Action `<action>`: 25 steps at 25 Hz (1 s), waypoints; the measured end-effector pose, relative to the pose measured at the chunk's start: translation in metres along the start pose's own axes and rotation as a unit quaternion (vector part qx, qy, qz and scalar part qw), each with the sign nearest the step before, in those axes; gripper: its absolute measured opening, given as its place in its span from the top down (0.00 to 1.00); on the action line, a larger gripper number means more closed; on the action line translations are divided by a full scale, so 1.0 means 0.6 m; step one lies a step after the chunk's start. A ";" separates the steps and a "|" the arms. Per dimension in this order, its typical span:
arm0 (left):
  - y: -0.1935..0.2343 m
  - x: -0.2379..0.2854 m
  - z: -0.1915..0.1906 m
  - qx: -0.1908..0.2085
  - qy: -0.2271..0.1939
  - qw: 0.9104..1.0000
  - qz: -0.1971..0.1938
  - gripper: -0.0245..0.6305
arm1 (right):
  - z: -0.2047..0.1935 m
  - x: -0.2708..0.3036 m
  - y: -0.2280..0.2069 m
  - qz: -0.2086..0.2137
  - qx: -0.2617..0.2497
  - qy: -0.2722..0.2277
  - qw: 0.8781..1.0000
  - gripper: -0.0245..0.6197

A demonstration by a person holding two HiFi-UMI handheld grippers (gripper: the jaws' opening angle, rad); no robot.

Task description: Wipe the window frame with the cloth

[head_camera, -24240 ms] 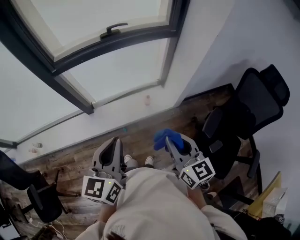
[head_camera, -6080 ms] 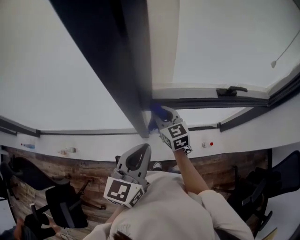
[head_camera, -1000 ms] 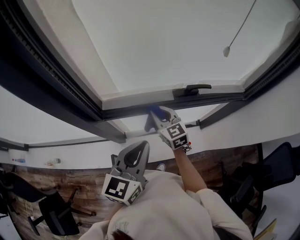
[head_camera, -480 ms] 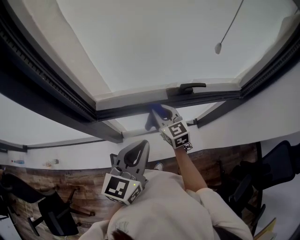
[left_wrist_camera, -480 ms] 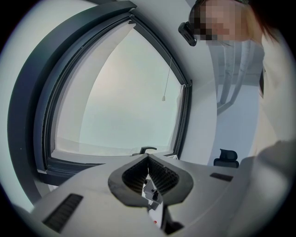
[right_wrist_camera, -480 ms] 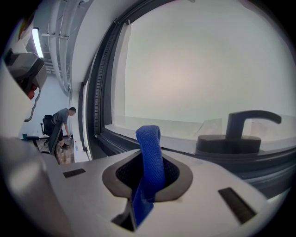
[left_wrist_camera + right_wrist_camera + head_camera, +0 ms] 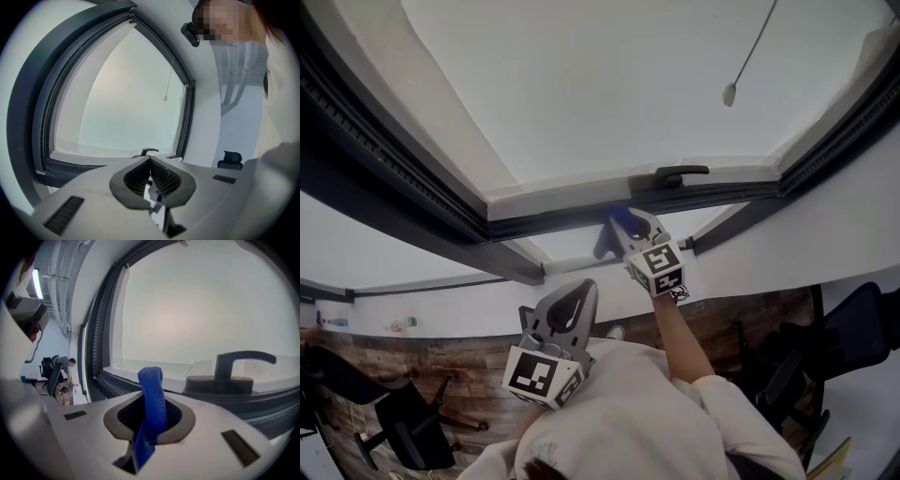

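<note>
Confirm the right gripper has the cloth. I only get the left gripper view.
Observer: Yes. The right gripper is shut on a blue cloth, and a fold of it sticks up past the jaw tips.
Operator: Where is it on the frame?
Observer: In the head view the cloth is up at the dark lower bar of the window frame, just left of the black window handle. I can't confirm actual contact.
Operator: Is the left gripper near that bar?
Observer: No. The head view shows the left gripper held low, close in front of the person, well apart from the frame.
</note>
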State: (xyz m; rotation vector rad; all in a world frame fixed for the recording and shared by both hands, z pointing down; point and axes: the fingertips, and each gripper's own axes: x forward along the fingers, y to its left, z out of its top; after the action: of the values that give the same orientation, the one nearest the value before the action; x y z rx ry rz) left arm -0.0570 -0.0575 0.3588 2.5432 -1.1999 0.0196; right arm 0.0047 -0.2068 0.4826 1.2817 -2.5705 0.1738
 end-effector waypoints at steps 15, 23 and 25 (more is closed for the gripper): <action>-0.020 0.014 -0.005 0.002 0.001 1.000 0.000 0.95 | -0.014 -0.043 -0.072 -0.038 0.017 -0.008 0.999 0.88; -0.040 0.022 -0.010 0.003 0.002 1.000 -0.004 0.95 | -0.021 -0.071 -0.118 -0.062 0.029 -0.016 0.998 0.88; -0.047 0.023 -0.013 0.003 0.002 1.000 -0.006 0.95 | -0.022 -0.077 -0.125 -0.064 0.028 -0.017 0.997 0.88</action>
State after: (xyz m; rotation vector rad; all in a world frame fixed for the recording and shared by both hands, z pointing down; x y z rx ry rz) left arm -0.0263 -0.0489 0.3600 2.5540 -1.1841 0.0249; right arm 0.0932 -0.2137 0.4814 1.4755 -2.5181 0.2024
